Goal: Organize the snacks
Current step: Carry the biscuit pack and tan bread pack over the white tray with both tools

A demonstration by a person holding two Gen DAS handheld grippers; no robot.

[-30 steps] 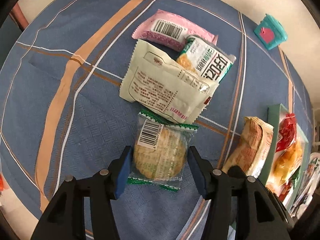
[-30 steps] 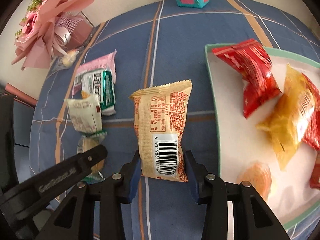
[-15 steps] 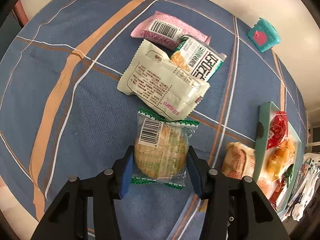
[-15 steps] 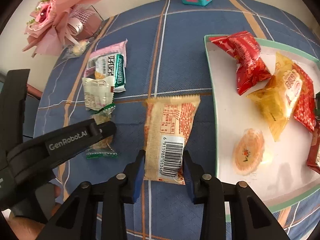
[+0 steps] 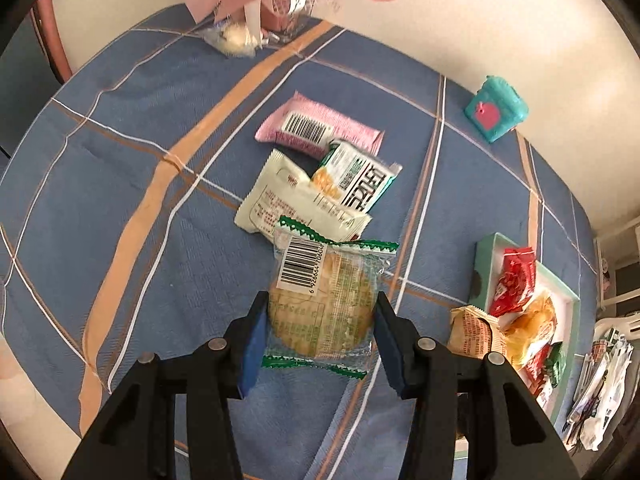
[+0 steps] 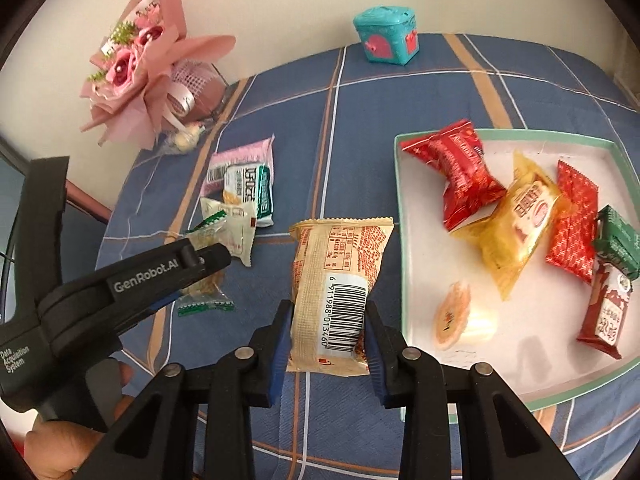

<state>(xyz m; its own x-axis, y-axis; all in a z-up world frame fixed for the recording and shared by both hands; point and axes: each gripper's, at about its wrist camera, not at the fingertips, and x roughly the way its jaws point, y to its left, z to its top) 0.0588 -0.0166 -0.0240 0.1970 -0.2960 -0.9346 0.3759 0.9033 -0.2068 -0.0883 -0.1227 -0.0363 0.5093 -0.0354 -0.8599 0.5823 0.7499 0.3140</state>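
Now two tools clamped: left tool point(image 5: 320, 340) on cracker pack point(image 5: 322, 308), right tool point(image 6: 326, 334) on beige pack point(image 6: 334, 292).

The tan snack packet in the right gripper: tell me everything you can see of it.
The tan snack packet is a soft pillow-style wrapper, beige with orange-red print, a white barcode label and crimped serrated ends. The back seam faces the camera. The right gripper is shut on its lower part, pads pressing both sides, so it narrows there. It points away from the camera, above the blue plaid tablecloth, just left of the tray. Nothing else touches it.
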